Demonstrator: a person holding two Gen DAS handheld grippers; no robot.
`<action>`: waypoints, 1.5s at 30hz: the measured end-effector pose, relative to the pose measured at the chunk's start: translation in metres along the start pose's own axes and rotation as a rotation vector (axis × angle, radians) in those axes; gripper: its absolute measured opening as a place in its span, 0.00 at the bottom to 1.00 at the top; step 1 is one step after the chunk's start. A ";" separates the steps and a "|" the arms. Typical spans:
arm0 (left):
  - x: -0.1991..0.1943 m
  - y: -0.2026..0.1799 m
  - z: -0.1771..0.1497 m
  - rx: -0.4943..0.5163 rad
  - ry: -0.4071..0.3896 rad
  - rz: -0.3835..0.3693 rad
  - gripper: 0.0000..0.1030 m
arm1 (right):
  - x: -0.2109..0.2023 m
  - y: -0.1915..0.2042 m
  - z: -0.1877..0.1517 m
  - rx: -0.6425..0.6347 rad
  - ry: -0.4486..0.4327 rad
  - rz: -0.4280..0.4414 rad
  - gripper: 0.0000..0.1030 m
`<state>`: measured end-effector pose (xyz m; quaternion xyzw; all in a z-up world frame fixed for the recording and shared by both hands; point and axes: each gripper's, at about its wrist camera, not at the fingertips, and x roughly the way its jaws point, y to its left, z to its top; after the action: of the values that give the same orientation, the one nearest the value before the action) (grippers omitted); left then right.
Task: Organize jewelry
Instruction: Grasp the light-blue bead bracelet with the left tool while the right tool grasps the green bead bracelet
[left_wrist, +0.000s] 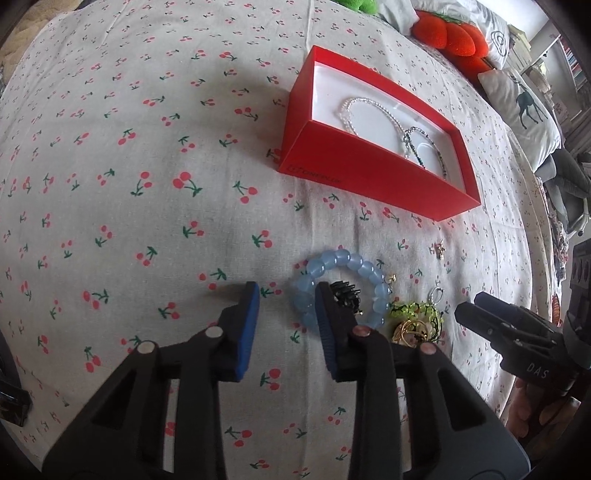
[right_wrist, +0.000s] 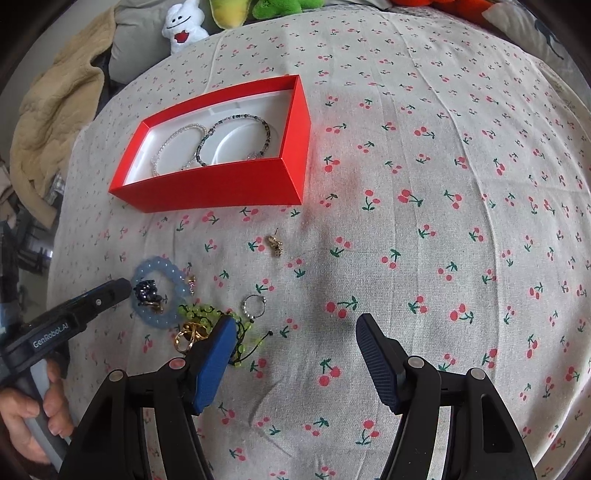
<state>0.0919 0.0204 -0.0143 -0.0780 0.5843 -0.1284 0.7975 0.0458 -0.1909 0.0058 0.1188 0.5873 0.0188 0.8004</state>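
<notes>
The left gripper gaped beside the blue bracelet, bare cloth leftward. The right gripper gaped too, its finger hiding the green beads.

Home bedroom, cherry-print bedsheet, pillows, plush toys

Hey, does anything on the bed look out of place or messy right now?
Yes. Two bracelets sit in the red box, but the blue bead bracelet, a green beaded piece tangled with gold rings, and a stray earring lie loose on the cherry-print sheet.
</notes>
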 end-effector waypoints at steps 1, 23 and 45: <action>0.002 -0.002 0.000 0.007 0.002 0.008 0.28 | 0.001 0.002 0.001 -0.002 0.002 0.004 0.67; -0.039 -0.003 -0.014 0.025 -0.116 0.003 0.12 | 0.027 0.034 -0.001 -0.045 0.036 0.043 0.33; -0.083 0.002 -0.008 0.004 -0.192 -0.101 0.12 | -0.022 0.072 0.002 -0.130 -0.111 0.149 0.06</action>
<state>0.0606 0.0471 0.0578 -0.1178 0.5003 -0.1616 0.8424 0.0491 -0.1248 0.0421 0.1105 0.5290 0.1096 0.8342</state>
